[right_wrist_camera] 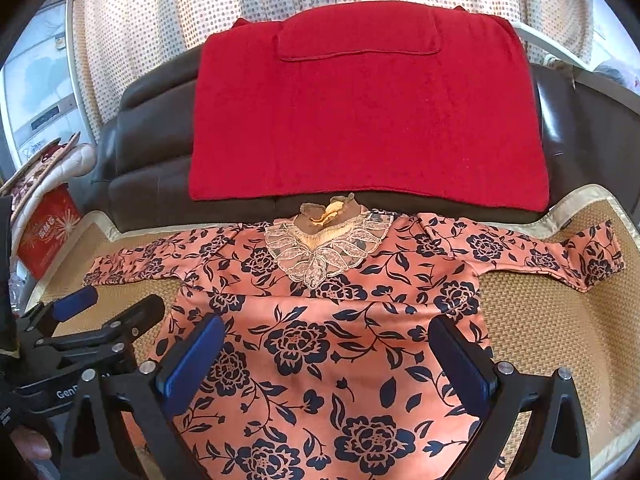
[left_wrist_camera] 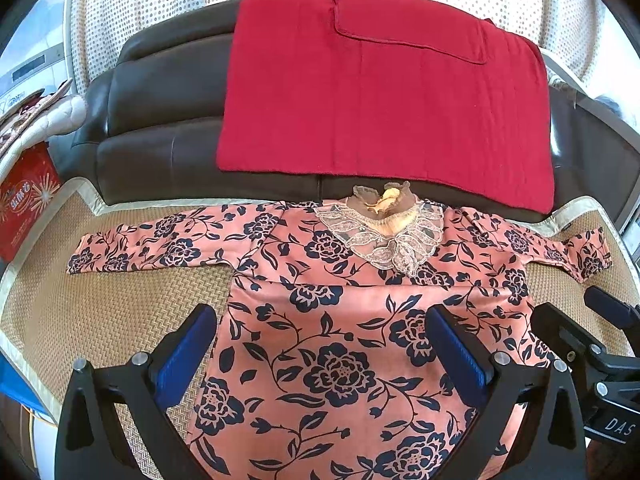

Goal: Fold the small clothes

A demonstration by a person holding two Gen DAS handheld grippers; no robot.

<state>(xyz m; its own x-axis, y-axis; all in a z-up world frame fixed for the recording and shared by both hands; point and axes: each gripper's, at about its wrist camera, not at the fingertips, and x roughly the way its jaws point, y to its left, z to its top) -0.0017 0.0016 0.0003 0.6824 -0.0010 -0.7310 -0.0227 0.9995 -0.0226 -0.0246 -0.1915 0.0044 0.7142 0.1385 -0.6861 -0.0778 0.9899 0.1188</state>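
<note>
A small pink dress with dark blue flowers (left_wrist_camera: 340,312) lies flat on a woven mat, both sleeves spread out, its lace collar (left_wrist_camera: 384,236) toward the sofa. It also shows in the right wrist view (right_wrist_camera: 320,328). My left gripper (left_wrist_camera: 320,336) is open and empty, hovering over the dress's left half. My right gripper (right_wrist_camera: 326,340) is open and empty over the dress's right half. Each gripper shows at the edge of the other's view: the right one (left_wrist_camera: 600,320) and the left one (right_wrist_camera: 104,312).
The woven mat (left_wrist_camera: 100,312) with a pale border covers the seat. Behind it a dark leather sofa back (left_wrist_camera: 160,92) carries a red cloth (left_wrist_camera: 380,92). A red box (left_wrist_camera: 24,200) and a quilted cushion (left_wrist_camera: 44,112) sit at far left. Dotted curtains hang behind.
</note>
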